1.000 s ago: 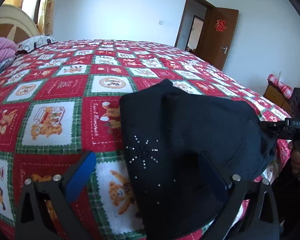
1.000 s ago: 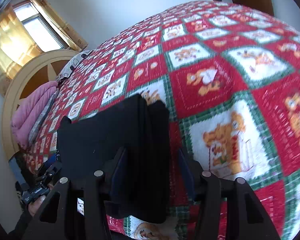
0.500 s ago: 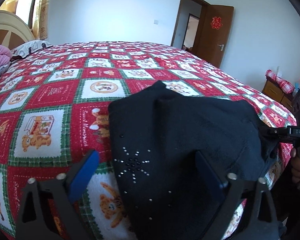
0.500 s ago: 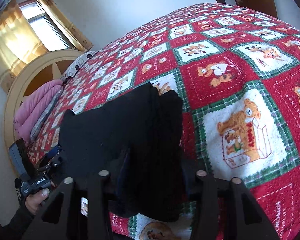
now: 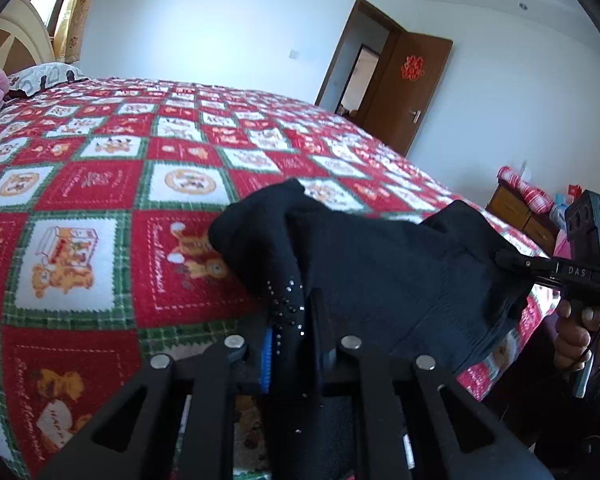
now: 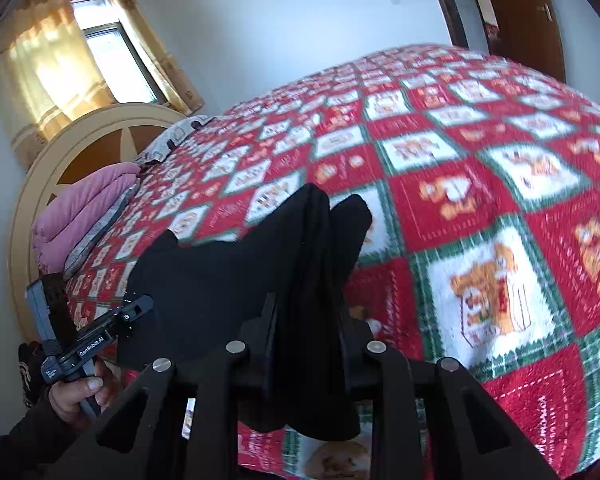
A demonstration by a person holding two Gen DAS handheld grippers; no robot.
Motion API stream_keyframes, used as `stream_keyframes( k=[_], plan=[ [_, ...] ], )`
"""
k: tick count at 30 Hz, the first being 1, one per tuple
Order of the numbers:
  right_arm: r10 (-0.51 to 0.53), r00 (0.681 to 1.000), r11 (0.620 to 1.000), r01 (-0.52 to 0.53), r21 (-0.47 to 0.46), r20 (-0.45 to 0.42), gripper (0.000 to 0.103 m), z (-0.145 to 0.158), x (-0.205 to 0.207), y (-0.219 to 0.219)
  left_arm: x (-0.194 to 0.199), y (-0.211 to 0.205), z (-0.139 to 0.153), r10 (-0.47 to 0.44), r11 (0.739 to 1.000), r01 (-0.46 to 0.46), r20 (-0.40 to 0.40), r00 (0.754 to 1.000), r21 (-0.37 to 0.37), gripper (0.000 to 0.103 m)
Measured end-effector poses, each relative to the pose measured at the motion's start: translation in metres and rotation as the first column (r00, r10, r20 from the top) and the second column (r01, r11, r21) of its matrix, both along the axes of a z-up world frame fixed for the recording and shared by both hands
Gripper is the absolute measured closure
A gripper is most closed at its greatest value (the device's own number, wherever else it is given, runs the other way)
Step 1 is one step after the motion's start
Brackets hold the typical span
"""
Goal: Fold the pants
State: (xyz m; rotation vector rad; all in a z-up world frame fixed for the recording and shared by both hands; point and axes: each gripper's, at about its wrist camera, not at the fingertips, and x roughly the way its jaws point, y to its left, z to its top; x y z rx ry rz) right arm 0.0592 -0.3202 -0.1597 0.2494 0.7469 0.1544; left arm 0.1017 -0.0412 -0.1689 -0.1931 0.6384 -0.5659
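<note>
Black folded pants (image 5: 380, 264) with a rhinestone pattern lie near the front edge of the bed. My left gripper (image 5: 296, 320) is shut on their studded near-left edge, and the cloth is bunched and raised between the pads. In the right wrist view my right gripper (image 6: 308, 312) has a thick fold of the pants (image 6: 220, 280) between its fingers; its jaws are closing and the pads press the cloth. Each gripper shows in the other's view: the right gripper (image 5: 504, 259) at the pants' right corner, the left gripper (image 6: 140, 307) at their left corner.
A red, white and green patchwork quilt (image 5: 100, 184) covers the bed. A folded pink blanket (image 6: 80, 208) and a pillow (image 6: 180, 136) lie by the round headboard (image 6: 60, 148). A brown door (image 5: 408, 88) stands open at the back; a wooden nightstand (image 5: 520, 208) is at the right.
My left jaws went from wide open to shut on the pants' studded edge. The right jaws narrowed onto the fold. The near side of the pants rose and bunched up.
</note>
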Motion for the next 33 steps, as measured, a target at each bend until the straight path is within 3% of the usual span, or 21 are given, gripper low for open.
stream_keyframes(
  k=[8,15,18,24,28,33],
  plan=[
    [0.064,0.997,0.998,-0.063,-0.007,0.037,0.079,0.031,0.017,0.026,0.001,0.026,0.025,0.048,0.998,-0.046,0.051,0.998,-0.046,0.088],
    [0.166,0.985,0.986,-0.165,-0.03,0.045,0.079,0.048,0.075,0.079,0.021,0.077,0.046,0.15,0.988,-0.146,0.093,0.984,-0.043,0.088],
    [0.218,0.975,0.976,-0.217,-0.032,0.043,0.079,0.052,0.111,0.112,0.037,0.109,0.05,0.225,0.972,-0.218,0.08,0.971,-0.083,0.088],
    [0.306,0.951,0.952,-0.305,-0.039,0.037,0.079,0.054,0.175,0.182,0.063,0.161,0.055,0.341,0.94,-0.341,0.111,0.934,-0.018,0.088],
    [0.341,0.94,0.94,-0.341,0.013,-0.013,0.079,0.039,0.221,0.221,0.078,0.194,0.049,0.39,0.919,-0.394,0.109,0.914,0.014,0.088],
    [0.363,0.93,0.932,-0.363,0.011,-0.054,0.079,0.014,0.255,0.261,0.1,0.222,0.027,0.421,0.903,-0.424,0.058,0.905,0.064,0.087]
  ],
)
